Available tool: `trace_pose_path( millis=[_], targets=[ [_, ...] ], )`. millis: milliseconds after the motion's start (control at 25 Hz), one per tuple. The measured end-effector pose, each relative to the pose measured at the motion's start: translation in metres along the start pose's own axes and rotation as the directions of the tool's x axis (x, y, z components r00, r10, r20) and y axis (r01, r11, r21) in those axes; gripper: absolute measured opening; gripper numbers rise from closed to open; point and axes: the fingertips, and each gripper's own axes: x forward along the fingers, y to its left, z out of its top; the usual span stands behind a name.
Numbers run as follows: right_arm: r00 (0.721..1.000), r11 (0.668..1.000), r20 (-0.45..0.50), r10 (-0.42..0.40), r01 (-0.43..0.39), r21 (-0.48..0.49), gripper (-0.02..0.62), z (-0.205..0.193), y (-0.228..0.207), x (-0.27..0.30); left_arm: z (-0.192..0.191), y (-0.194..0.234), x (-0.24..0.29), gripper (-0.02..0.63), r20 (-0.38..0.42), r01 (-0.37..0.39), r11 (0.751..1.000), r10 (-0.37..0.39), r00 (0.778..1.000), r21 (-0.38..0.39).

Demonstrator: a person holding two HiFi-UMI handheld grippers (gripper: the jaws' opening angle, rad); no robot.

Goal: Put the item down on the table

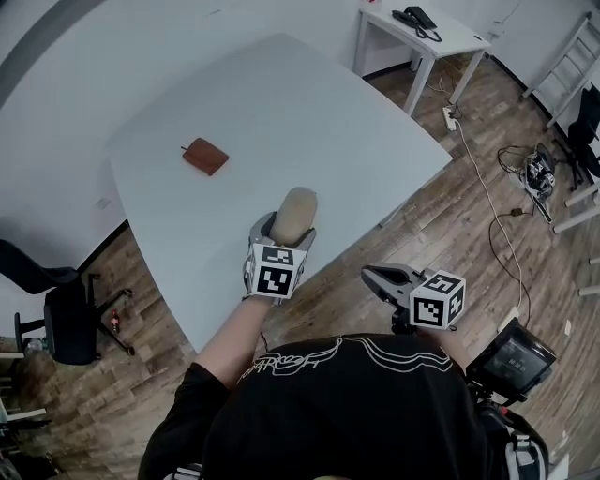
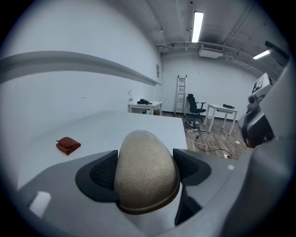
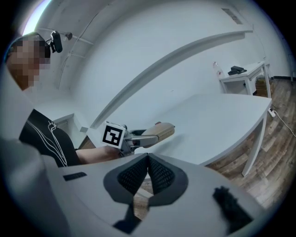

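Grippers: 2 pcs, left gripper (image 1: 286, 231) and right gripper (image 1: 368, 276). Tan rounded item (image 1: 296, 208): 1. Red-brown pouch (image 1: 205, 156): 1. Tables: 3 in total, i.e. 1 big white table (image 1: 309, 112) plus 2 small desks, the wall desk (image 2: 145, 104) and the far desk (image 2: 222, 108). Black chairs: 2, left chair (image 1: 58, 323) and right chair (image 1: 585, 127). Ladder (image 2: 181, 94): 1. Phone (image 1: 417, 19): 1. Ceiling lamps (image 2: 197, 25): 2. Person (image 1: 347, 412): 1.

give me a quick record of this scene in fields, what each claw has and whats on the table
left claw: shut on the beige item, pads on both its sides
beige item: held over the near part of the table, not set down
right claw: shut, empty, off the table's near side
table: white, with a brown wallet lying toward its far left
task step: item not yet put down
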Motion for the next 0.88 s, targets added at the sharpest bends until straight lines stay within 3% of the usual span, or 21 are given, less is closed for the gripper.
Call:
trace_pose_path(
  millis=[360, 560, 880],
  targets=[
    [1.000, 1.000, -0.018, -0.021, 0.021, 0.022, 0.005, -0.004, -0.014, 0.005, -0.038, 0.019, 0.056, 0.380, -0.079, -0.041, 0.999, 0.041, 0.996, 0.000],
    [1.000, 0.997, 0.002, -0.018, 0.018, 0.071, 0.005, -0.004, -0.015, 0.002, -0.046, 0.021, 0.067, 0.382, -0.085, -0.063, 0.997, 0.066, 0.994, 0.040],
    [0.998, 0.997, -0.027, -0.048, 0.050, 0.056, 0.005, -0.006, -0.018, -0.003, -0.066, 0.023, 0.076, 0.383, -0.111, -0.082, 0.995, 0.089, 0.990, 0.065]
  ],
)
